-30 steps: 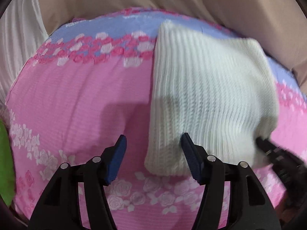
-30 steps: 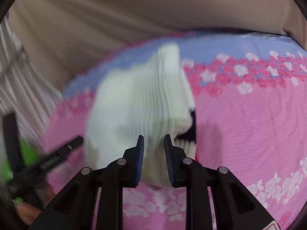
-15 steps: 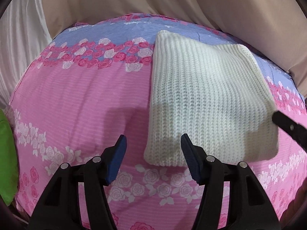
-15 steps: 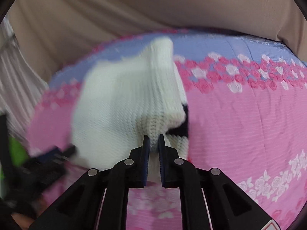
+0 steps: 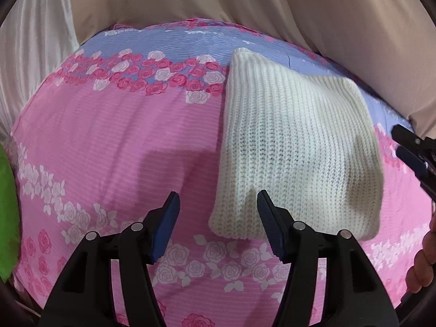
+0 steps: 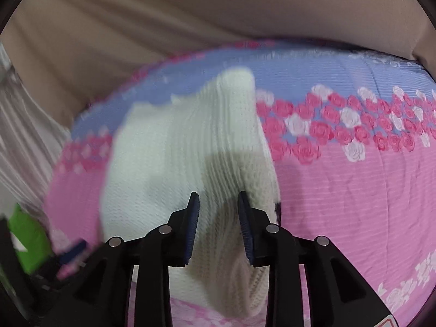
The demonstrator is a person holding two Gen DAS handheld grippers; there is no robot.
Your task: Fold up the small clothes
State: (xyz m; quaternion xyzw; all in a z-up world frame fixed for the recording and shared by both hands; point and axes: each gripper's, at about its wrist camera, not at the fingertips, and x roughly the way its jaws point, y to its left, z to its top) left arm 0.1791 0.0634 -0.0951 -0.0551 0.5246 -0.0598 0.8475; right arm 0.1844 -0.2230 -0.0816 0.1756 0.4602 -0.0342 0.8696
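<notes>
Left wrist view: one white knitted garment (image 5: pixel 297 152) lies folded flat on a pink and blue flowered bedsheet (image 5: pixel 114 141), to the right of centre. Its near left corner sits between the tips of the left gripper (image 5: pixel 216 209), whose jaws stand wide apart and hold nothing. The garment's far corner reaches the blue band of the sheet; its right edge lies near the right gripper (image 5: pixel 414 150), which shows at the frame's right margin. The sheet to the left of the garment is bare cloth. One beige curtain (image 5: pixel 245 2) hangs along the far edge of the bed. One green item (image 5: pixel 6 218) sits at the left margin, well apart from the garment; its kind cannot be told.

Right wrist view, blurred: the right gripper (image 6: pixel 218 207) has its jaws parted over the garment (image 6: pixel 177 163), with knit showing between the fingers but not clamped. A small dark patch shows at the garment's right edge. Pink sheet (image 6: pixel 354 190) extends to the right.
</notes>
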